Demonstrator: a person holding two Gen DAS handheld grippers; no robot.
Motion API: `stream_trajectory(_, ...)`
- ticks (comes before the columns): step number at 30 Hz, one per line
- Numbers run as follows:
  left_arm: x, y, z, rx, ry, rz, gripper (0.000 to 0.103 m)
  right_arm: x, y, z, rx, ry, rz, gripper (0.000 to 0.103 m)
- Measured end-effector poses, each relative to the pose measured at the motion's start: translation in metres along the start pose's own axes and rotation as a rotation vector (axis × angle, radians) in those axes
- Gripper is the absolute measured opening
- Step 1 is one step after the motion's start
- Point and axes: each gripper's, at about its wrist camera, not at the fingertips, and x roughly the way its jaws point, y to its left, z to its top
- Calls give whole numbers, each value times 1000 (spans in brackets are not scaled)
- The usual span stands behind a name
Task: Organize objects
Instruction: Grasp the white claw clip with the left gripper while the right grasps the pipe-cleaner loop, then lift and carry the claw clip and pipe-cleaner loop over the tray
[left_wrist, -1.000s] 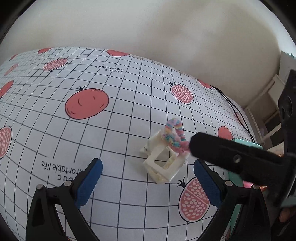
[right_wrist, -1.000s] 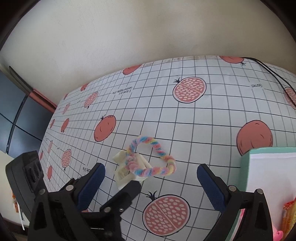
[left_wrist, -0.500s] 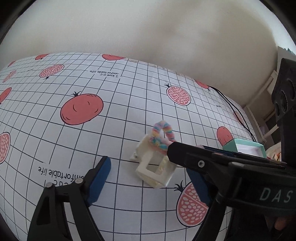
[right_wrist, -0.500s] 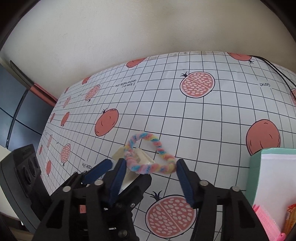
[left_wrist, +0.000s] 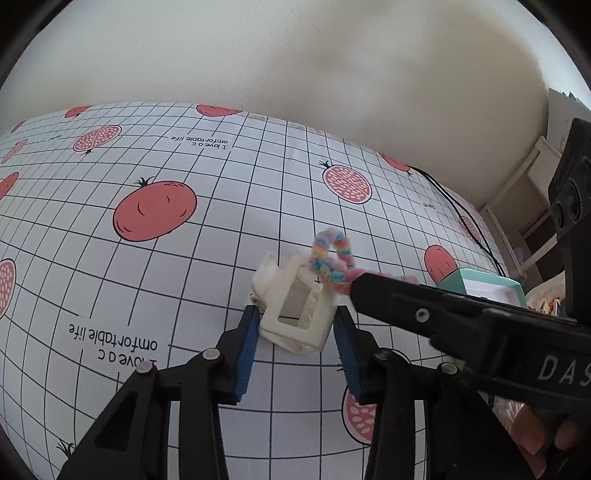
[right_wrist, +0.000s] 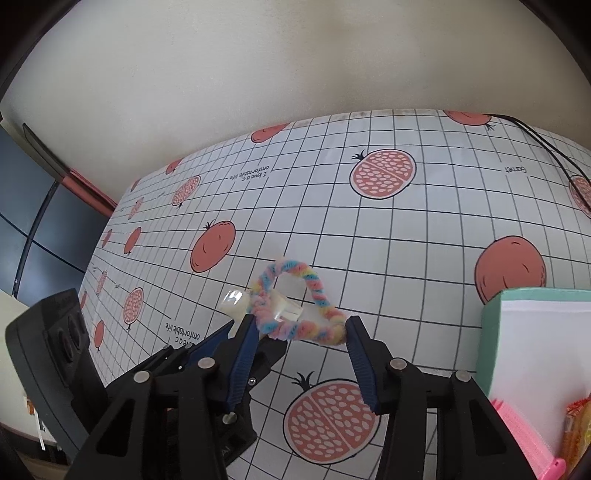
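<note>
Jaws of the left gripper (left_wrist: 295, 325) are clenched on a cream plastic frame (left_wrist: 293, 306), one ribbed blue pad (left_wrist: 246, 354) pressed to each side of it. That gripper reaches forward low over the tabletop (left_wrist: 147, 295), its black linkage arms spread in the foreground. From the right, the right gripper (right_wrist: 301, 334) comes in across the left one, tilted down toward the same spot; its two jaws sit either side of a fuzzy loop (right_wrist: 295, 302), the pads touching the loop's lower ends, so it appears to be pinching the loop rather than standing free of it. A hand (left_wrist: 543, 432) shows at the lower right edge of the left view, under the right gripper's black body.

One frame is in view: an open, boxy, hard-looking piece with square cut-outs, resting on the tabletop near its middle. One loop is in view: a chenille stem twisted in pink, blue and yellow, bent into a ring that stands up from the frame's top.

Covering the tabletop is a smooth white cloth with a black grid, red fruit prints and small lettering. At the right stands one mint-green box (right_wrist: 517, 306) with white inside, and a pink pouch (right_wrist: 524, 432) beside it. One black cable (left_wrist: 465, 218) runs along the far right.
</note>
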Motion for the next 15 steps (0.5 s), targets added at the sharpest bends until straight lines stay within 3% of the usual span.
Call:
stream_trajectory(11, -10, 0, -7, -33, 35, 48, 42, -31, -12, -18, 27, -28, -16, 52)
stream_trajectory(15, -16, 8, -10, -134, 61, 29, 42, -46, -12, -26, 29, -43, -20, 52)
